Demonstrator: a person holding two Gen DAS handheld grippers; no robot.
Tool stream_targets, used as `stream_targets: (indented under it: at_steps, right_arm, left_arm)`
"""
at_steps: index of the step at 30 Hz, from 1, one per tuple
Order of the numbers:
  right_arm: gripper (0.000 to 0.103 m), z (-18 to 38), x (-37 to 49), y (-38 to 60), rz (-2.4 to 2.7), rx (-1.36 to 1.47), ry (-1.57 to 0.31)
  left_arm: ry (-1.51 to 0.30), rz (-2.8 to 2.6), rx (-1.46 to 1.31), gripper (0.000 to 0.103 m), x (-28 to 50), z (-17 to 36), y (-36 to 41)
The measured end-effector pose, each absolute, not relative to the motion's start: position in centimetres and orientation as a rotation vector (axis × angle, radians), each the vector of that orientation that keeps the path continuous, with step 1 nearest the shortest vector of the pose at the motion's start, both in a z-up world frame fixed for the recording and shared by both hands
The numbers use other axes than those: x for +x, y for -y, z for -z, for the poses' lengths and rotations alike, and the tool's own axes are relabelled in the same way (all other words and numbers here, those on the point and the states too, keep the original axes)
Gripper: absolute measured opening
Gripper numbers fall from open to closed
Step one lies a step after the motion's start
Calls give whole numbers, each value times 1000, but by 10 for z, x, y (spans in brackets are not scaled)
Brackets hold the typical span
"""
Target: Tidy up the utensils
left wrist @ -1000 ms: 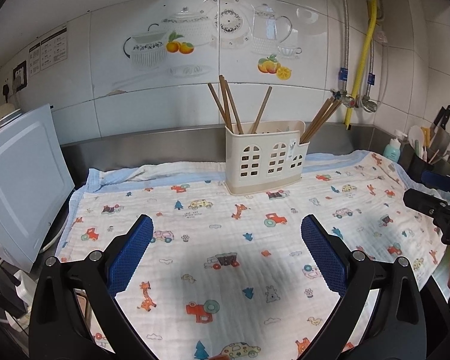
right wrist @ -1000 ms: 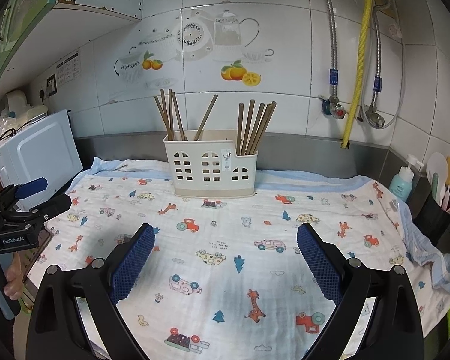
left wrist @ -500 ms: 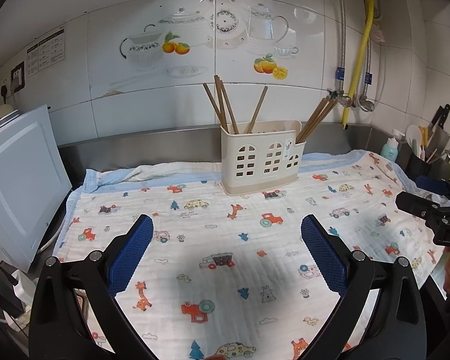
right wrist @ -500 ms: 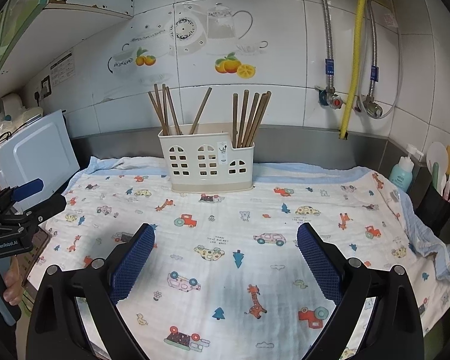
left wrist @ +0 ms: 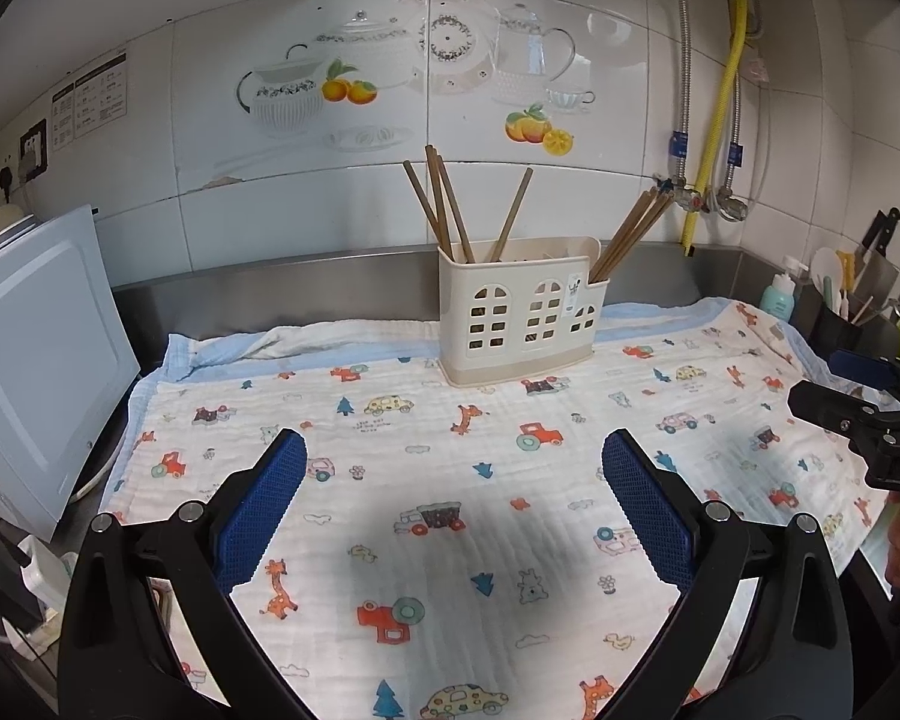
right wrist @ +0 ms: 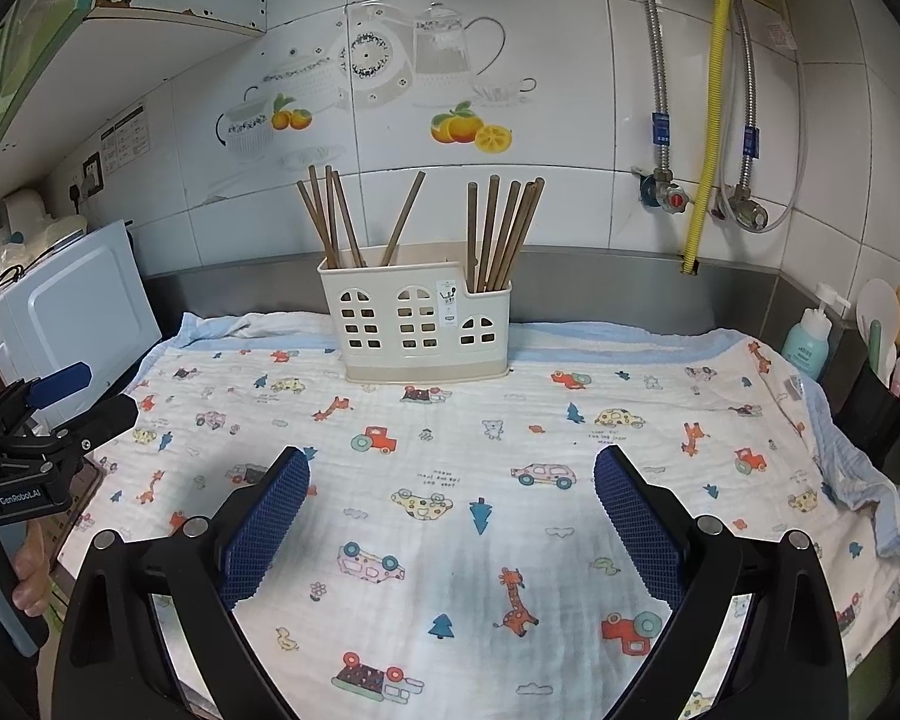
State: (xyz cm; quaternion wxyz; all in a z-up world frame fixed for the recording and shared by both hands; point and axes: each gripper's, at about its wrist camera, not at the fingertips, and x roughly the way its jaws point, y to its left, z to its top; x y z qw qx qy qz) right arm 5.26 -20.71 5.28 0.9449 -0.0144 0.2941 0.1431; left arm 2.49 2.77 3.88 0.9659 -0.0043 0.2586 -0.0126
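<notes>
You had the cream utensil holder [left wrist: 519, 315] standing upright at the back of the counter, on the far edge of the printed cloth [left wrist: 450, 480], close to the steel backsplash. Its front carried window-shaped cut-outs and a small label. Brown chopsticks [right wrist: 501, 234] stood bunched in its right compartment; a looser group [right wrist: 330, 216] leaned in the left one, with a single stick tilted the other way beside it.

Compared with one second earlier, the holder sat slightly further left in both wrist views, and the view of your right gripper had dropped a little.

Your left gripper [left wrist: 453, 504] was spread wide with nothing between its blue pads [left wrist: 645, 507]. Your right gripper [right wrist: 450, 516] was likewise spread wide and empty. Both hovered over bare cloth, well apart from the holder.

A white appliance [left wrist: 36, 360] stood at the left edge. A black tub of kitchen tools [right wrist: 876, 402] and a teal bottle [right wrist: 807, 342] stood at the right
</notes>
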Motion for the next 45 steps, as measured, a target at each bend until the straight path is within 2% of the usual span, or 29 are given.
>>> stream_targets:
  at_steps: [45]
  right_arm:
    - [93, -51, 54, 205, -303, -35, -605]
  left_arm:
    - [-530, 26, 3, 98, 27, -36, -25]
